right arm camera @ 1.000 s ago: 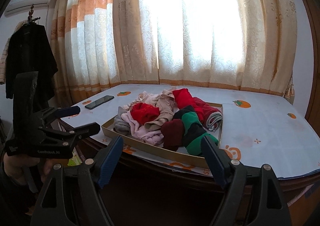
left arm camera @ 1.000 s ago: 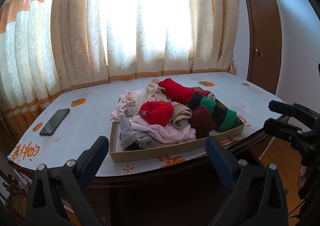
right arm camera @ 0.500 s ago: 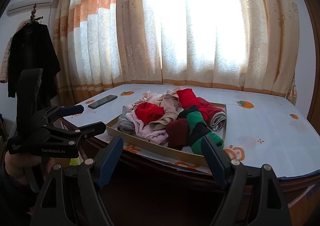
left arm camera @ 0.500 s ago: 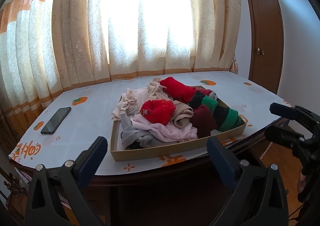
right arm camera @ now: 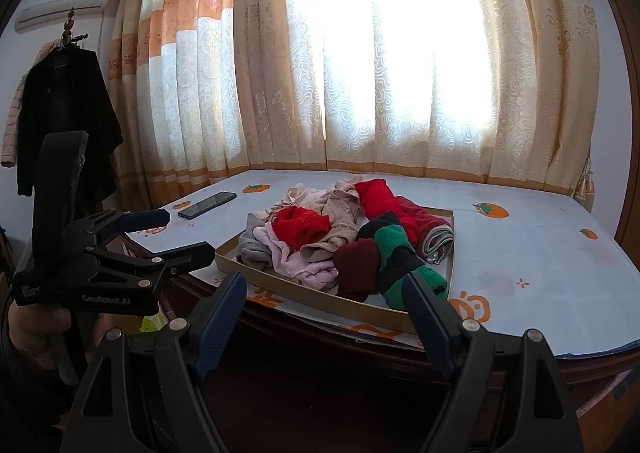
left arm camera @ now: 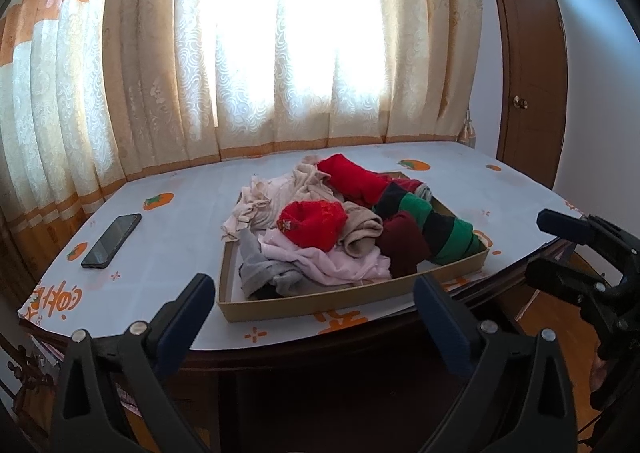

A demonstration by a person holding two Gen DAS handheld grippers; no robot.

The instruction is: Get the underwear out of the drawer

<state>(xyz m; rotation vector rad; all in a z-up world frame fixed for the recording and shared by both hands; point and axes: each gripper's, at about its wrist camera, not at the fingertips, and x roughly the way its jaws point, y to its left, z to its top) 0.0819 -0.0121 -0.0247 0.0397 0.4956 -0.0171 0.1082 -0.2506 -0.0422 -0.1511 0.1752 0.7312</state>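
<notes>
Left wrist: left hand-held gripper spread wide before drawer.

Black hand-held gripper — blue pads (silver screws), white lettering.

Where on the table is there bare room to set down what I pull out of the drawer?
The widest bare patch lies right of the drawer, toward the table edge. A smaller one lies between the drawer and the phone. A bare strip runs behind the clothes pile along the curtain. The drawer itself is crowded, and the cloth spills over its far left rim.
</notes>
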